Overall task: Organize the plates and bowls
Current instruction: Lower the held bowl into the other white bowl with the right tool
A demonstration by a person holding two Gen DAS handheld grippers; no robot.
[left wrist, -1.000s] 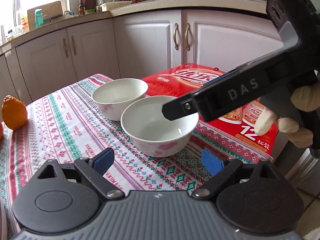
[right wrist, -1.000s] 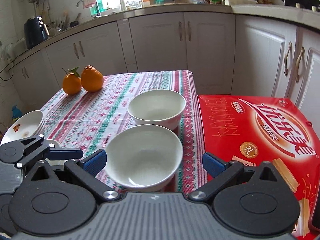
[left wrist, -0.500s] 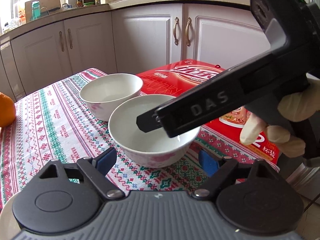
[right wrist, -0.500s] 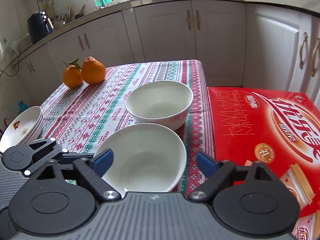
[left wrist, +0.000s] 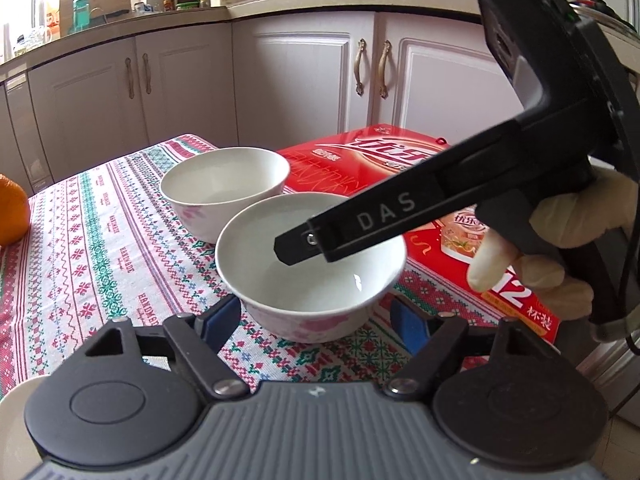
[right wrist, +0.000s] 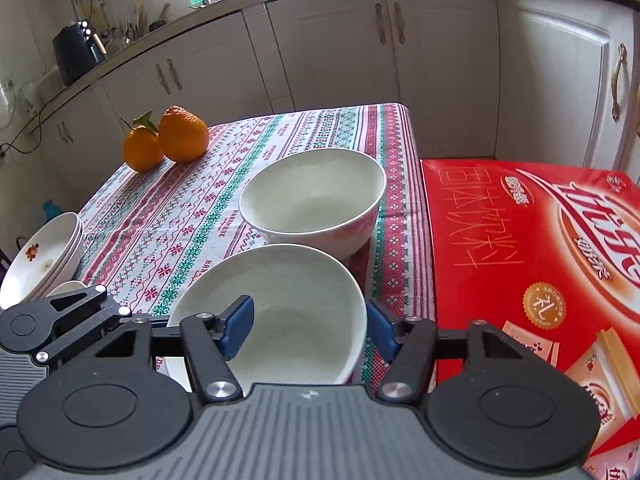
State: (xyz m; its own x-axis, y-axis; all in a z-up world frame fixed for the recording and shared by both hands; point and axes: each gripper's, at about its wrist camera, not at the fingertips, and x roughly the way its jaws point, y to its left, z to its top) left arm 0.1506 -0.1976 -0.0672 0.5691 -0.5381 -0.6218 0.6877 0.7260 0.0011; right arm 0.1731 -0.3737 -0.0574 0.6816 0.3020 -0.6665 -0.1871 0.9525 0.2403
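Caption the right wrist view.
Right gripper shut on near white bowl's rim; second bowl behind, oranges beyond.

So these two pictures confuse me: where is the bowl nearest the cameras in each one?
Left wrist view: the near bowl sits low in the middle, just ahead of the left gripper, with the right gripper's finger over it.
Right wrist view: it is at the bottom centre, between the right gripper fingers.
Shared landmark: the red box beside the bowl.
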